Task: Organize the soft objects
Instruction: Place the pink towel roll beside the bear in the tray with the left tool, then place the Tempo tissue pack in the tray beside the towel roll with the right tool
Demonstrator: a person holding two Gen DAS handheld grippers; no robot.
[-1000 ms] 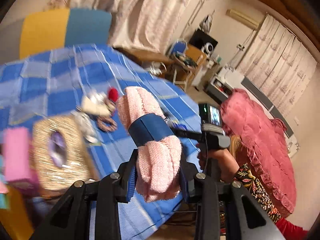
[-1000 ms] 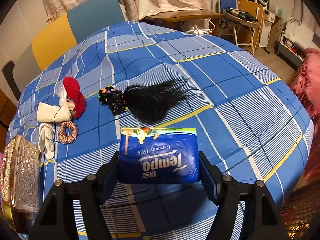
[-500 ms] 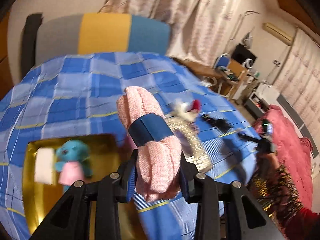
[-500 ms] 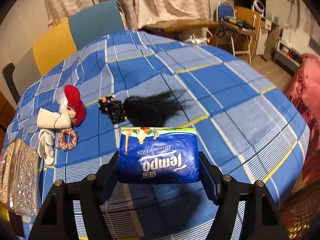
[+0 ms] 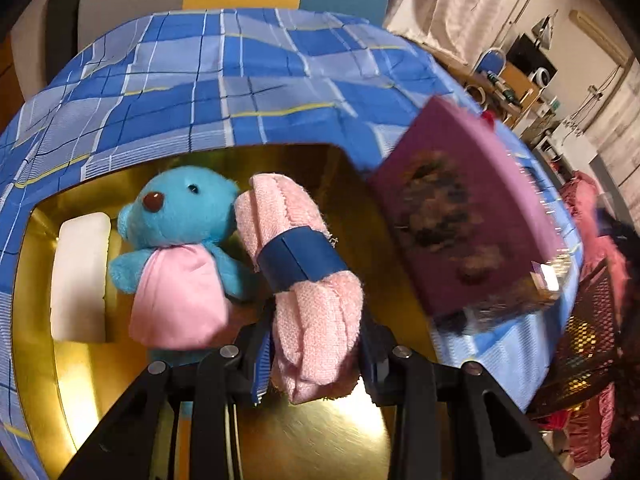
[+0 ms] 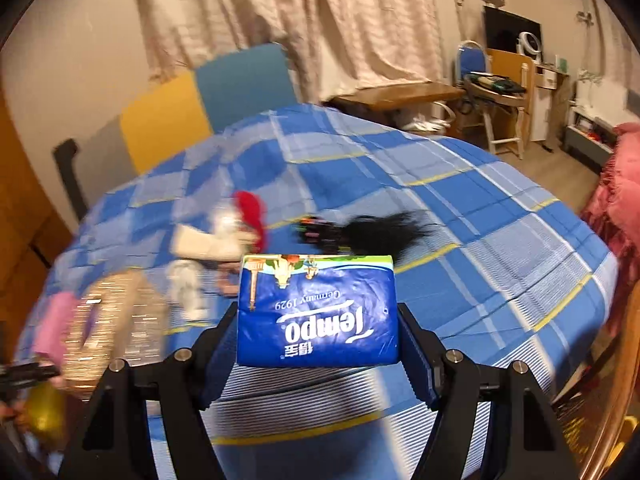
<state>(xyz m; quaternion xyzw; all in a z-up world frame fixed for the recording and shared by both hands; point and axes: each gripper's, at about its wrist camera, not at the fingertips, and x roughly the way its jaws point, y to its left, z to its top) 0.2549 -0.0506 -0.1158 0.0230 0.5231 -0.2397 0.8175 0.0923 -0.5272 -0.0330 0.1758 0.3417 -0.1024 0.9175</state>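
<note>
Left gripper (image 5: 316, 354) clamps a pink rolled towel (image 5: 304, 280) over the gold tray (image 5: 360, 436), beside a blue teddy (image 5: 176, 248). Right gripper (image 6: 318, 350) grips a tissue pack (image 6: 318, 312).

Warm, yellowish indoor light fills both views, and glare spreads in a pale patch across the gold tray (image 5: 352, 436) in the left wrist view. Both fisheye pictures bend straight lines hard and darken to black at the corners. Motion blur smears the purple box (image 5: 468, 216) in the left view and the small things left of the tissue pack (image 6: 318, 312) in the right, while the pack itself stays sharp.
</note>
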